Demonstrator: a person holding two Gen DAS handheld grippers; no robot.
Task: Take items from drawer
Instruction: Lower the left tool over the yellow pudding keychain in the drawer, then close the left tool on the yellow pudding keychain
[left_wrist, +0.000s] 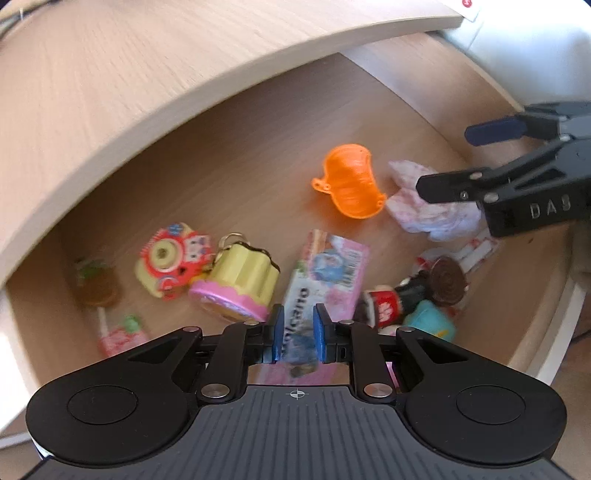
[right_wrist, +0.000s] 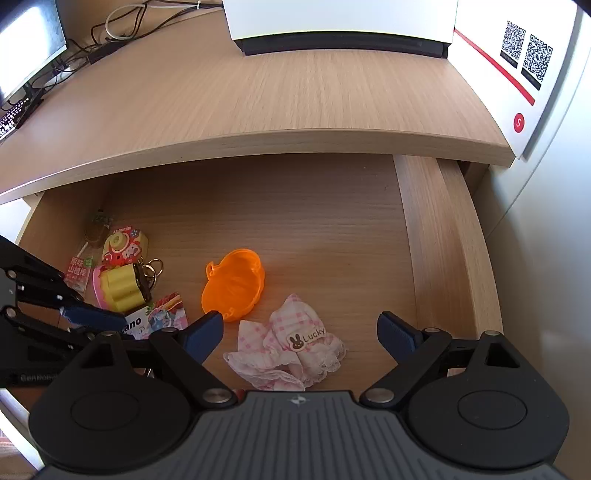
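Note:
The open wooden drawer (right_wrist: 436, 240) holds several small items. My left gripper (left_wrist: 298, 332) hangs over a pink "Volcano" snack packet (left_wrist: 328, 273) lying flat; its blue pads are nearly together and pinch nothing. In the right wrist view it (right_wrist: 118, 323) reaches in from the left above that packet (right_wrist: 166, 315). My right gripper (right_wrist: 298, 325) stands wide open just above a pink checked cloth (right_wrist: 291, 343) with a "Lucky" label, one finger on each side, not touching. An orange plastic shell (right_wrist: 232, 284) lies just beyond the cloth.
A yellow cake keychain (left_wrist: 240, 284), a red toy camera (left_wrist: 170, 258) and a lollipop (left_wrist: 98, 288) lie at the drawer's left. A small cola bottle (left_wrist: 384, 304), a teal toy (left_wrist: 430, 321) and a brown spiral lollipop (left_wrist: 448, 280) sit near the front. The desk top (right_wrist: 258, 99) overhangs the back.

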